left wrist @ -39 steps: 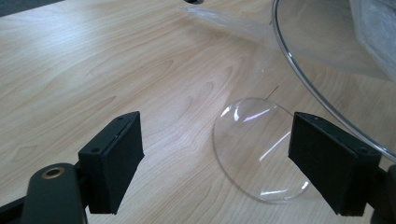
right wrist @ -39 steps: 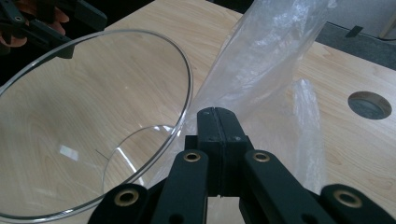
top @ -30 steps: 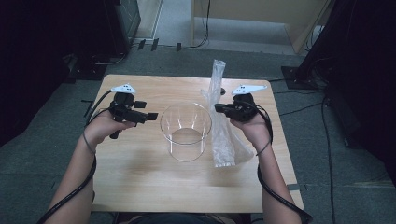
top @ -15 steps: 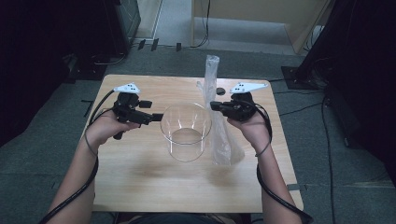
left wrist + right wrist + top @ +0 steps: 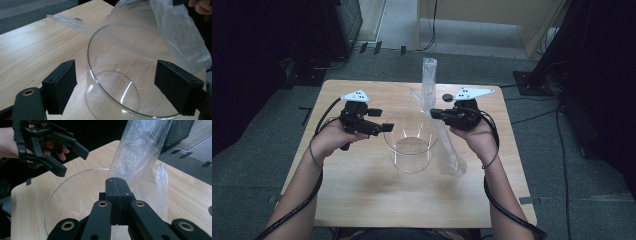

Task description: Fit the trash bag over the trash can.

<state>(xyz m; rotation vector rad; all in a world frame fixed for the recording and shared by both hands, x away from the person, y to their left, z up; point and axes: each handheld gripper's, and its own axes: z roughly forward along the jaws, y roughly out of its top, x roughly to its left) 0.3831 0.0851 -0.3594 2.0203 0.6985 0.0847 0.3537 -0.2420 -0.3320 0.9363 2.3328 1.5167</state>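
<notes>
A clear round container point(image 5: 409, 150) stands open-topped in the middle of the wooden table point(image 5: 362, 200). My right gripper point(image 5: 435, 114) is shut on a long clear plastic bag point(image 5: 430, 80) just right of the container's rim. The bag's top sticks up above the jaws and its lower end rests on the table. In the right gripper view the jaws point(image 5: 116, 185) meet flat, with the bag point(image 5: 140, 147) rising behind them. My left gripper point(image 5: 382, 125) hovers open at the container's left rim. In its own view the gripper point(image 5: 120, 86) has the container point(image 5: 130, 75) framed between wide-apart jaws, without touching.
A small dark round thing point(image 5: 447, 97) lies on the table behind the right gripper. Dark equipment stands off the table's left, a black stand base point(image 5: 532, 80) at the right, and cables run over the grey floor behind.
The right gripper has risen with the bag, whose top now stands higher and more upright. The left gripper has moved in toward the container's rim.
</notes>
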